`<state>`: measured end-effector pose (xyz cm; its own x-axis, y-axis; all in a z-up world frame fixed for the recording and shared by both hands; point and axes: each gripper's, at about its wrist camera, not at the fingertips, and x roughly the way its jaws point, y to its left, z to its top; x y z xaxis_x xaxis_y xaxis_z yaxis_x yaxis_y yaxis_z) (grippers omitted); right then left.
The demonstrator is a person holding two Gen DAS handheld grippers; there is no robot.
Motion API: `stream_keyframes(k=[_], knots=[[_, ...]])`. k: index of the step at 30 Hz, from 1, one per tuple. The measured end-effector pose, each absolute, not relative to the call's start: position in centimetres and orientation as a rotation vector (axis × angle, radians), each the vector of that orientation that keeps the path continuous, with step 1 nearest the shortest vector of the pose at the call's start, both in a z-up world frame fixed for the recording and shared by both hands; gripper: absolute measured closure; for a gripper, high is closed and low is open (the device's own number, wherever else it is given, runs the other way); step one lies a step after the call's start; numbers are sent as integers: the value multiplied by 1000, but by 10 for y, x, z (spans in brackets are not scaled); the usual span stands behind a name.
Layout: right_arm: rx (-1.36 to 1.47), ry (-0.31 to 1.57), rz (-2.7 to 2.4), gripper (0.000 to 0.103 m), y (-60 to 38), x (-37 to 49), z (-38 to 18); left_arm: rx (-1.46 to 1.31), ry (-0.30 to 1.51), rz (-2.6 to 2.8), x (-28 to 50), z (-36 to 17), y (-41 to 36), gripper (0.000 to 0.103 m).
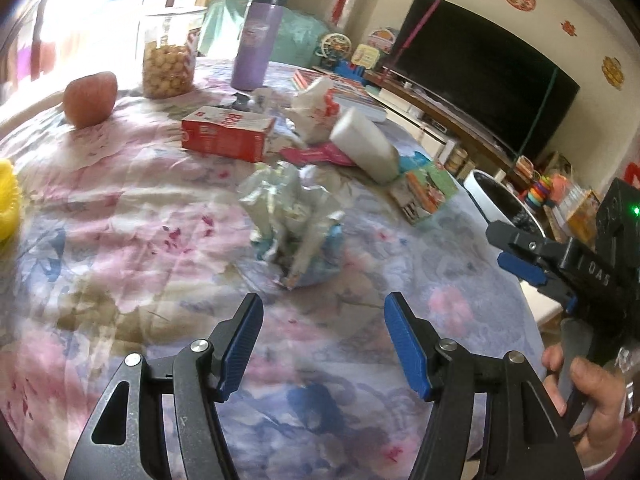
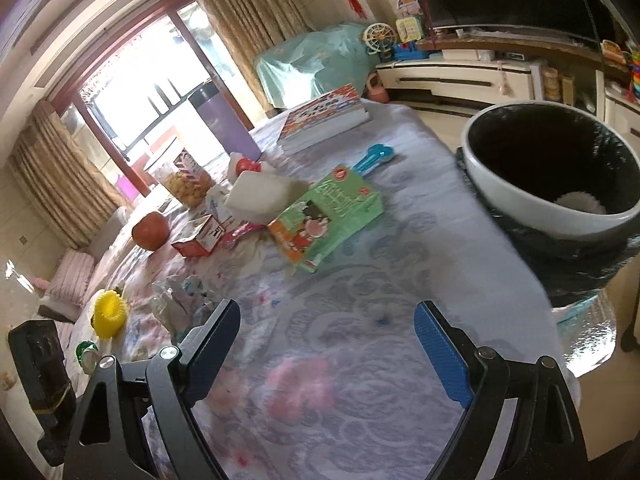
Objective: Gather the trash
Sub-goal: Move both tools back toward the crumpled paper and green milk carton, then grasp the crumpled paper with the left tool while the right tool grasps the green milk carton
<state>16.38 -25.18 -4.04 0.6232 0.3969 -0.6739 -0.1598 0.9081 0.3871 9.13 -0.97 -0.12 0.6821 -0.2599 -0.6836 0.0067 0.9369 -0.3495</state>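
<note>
A crumpled white and blue wrapper (image 1: 294,220) lies on the floral tablecloth just ahead of my open, empty left gripper (image 1: 324,316); it also shows at the left in the right wrist view (image 2: 176,300). My right gripper (image 2: 326,320) is open and empty above the cloth; it shows at the right in the left wrist view (image 1: 516,256). A white trash bin (image 2: 560,216) with a black liner stands off the table's right edge, with something white inside. A red carton (image 1: 228,134), a green carton (image 2: 328,216) and a white bottle (image 1: 366,144) lie further back.
An apple (image 1: 91,98), a jar of snacks (image 1: 168,60), a purple flask (image 1: 256,38), a stack of books (image 2: 324,118), a blue clip (image 2: 374,158) and a yellow ring toy (image 2: 108,314) are on the table. A TV (image 1: 480,68) stands beyond it.
</note>
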Motion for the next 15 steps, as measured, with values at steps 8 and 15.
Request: stream_keyframes(k=[8, 15], knots=[[318, 862, 321, 13, -235, 185, -49, -338, 814, -141, 117, -5, 3, 38], [340, 870, 326, 13, -219, 212, -51, -318, 815, -136, 146, -9, 5, 37]])
